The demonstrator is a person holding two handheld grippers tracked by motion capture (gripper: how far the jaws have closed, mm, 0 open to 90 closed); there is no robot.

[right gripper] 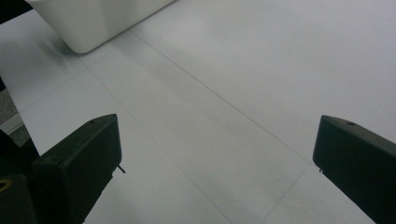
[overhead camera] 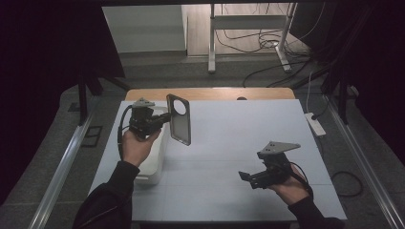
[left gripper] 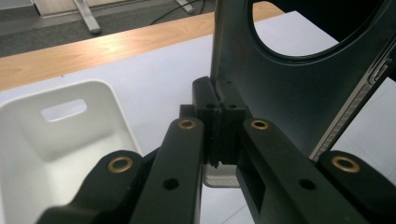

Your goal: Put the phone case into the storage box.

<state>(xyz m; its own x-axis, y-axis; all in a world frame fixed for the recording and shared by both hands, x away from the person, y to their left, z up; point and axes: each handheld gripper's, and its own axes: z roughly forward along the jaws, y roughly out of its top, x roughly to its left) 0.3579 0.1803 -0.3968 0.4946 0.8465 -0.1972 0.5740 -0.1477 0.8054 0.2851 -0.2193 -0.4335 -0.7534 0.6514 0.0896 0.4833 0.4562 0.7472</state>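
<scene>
White tabletop (overhead camera: 229, 143) under dim light: my left gripper (overhead camera: 165, 117) pinches the dark phone case (overhead camera: 179, 119) by one edge, upright just above the white bin (overhead camera: 155, 164). My right gripper (overhead camera: 246, 177) hangs spread and empty. That thin edge grip could let the case swing or slip and miss the bin.

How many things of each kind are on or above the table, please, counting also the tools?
Tools: 2 (left tool, right tool)
Dark phone case, held by the left tool: 1
White bin: 1
Total: 4
</scene>
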